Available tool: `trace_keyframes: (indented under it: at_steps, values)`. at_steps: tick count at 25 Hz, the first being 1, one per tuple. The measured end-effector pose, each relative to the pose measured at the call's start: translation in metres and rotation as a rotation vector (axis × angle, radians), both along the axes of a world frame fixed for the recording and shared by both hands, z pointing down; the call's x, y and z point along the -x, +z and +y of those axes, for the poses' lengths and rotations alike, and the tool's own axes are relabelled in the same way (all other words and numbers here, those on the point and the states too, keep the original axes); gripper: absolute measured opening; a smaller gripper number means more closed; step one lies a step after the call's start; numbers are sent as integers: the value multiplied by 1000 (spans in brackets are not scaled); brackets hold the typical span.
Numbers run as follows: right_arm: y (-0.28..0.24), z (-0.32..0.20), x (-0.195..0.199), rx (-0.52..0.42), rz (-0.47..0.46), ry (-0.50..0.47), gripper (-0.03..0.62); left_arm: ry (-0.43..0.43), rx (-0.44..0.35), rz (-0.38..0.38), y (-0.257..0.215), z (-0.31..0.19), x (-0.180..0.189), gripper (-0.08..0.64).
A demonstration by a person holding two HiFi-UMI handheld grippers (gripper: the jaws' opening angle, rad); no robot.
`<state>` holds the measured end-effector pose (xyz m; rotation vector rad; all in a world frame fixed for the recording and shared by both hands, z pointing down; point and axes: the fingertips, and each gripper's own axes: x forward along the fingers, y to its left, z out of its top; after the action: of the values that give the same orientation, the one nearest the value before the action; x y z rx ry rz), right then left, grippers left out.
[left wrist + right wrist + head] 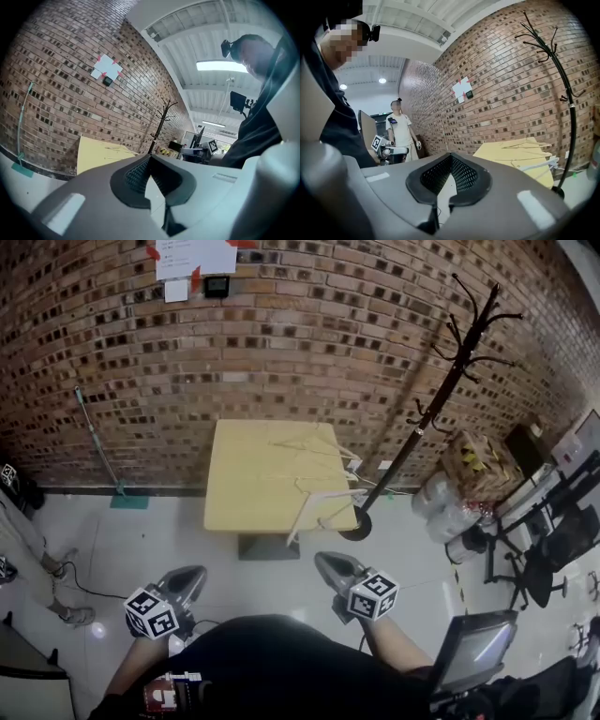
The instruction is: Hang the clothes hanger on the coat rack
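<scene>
A black coat rack (441, 399) leans up the brick wall right of a yellow table (244, 493); its round base (356, 524) stands at the table's front right corner. Thin hangers lie on the table: a pale wire one (314, 448) and a white one (323, 498) overhanging the front edge. My left gripper (192, 575) and right gripper (328, 563) hover low near my body, short of the table, both shut and empty. The left gripper view shows the table (93, 152) and rack (161, 119) beyond its touching jaws; the right gripper view shows the rack (562, 89) and hangers (525, 145).
A long-handled mop (98, 451) leans on the wall at left. Another person (401, 131) stands by the left wall, legs seen in the head view (37, 559). A patterned box and bags (473, 465), office chairs (553, 549) and a screen (478, 643) crowd the right.
</scene>
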<state>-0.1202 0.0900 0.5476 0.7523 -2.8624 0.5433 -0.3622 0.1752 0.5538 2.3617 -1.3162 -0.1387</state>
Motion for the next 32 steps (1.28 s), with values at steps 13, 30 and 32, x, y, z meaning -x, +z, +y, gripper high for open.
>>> trace_keyframes:
  at_steps: [13, 30, 32]
  values:
    - [1, -13, -64, -17, 6, -1, 14, 43, 18, 8, 5, -7, -80, 0]
    - [-4, -94, -24, -9, 34, 174, 14, 237, 27, 67, 24, -130, -30, 0]
    - [-7, -110, -19, -7, 39, 205, 14, 275, 38, 58, 29, -148, -21, 0]
